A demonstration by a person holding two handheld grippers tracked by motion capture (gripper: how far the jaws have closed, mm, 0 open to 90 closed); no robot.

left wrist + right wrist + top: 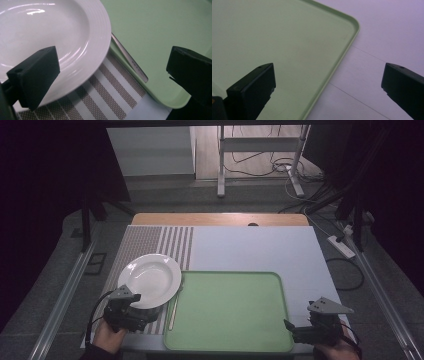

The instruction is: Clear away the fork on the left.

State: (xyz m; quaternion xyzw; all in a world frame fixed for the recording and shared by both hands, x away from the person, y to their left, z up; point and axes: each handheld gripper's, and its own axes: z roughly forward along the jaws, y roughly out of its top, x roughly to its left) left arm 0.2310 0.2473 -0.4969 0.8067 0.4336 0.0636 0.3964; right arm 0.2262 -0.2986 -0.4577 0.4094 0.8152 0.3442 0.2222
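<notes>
The desk (260, 245) fills the middle of the high view. A big green tray (230, 312) lies low in the middle. It looks flat, stiff and light, and its raised rim is the best place to grab.

A white plate (150, 280) sits left of the tray on a striped mat (150, 245). The plate looks hard, smooth and slippery, and it could break. I would take it by the rim.

A thin stick (173, 312) lies between the plate and the tray.

The left tool (137, 312) is at the lower left, jaws wide apart, holding nothing. The right tool (290, 330) is at the lower right, also wide apart and empty.

The left gripper view shows the stick (130, 60) is shiny metal resting on the tray's edge. The high view is too small to tell that.
</notes>
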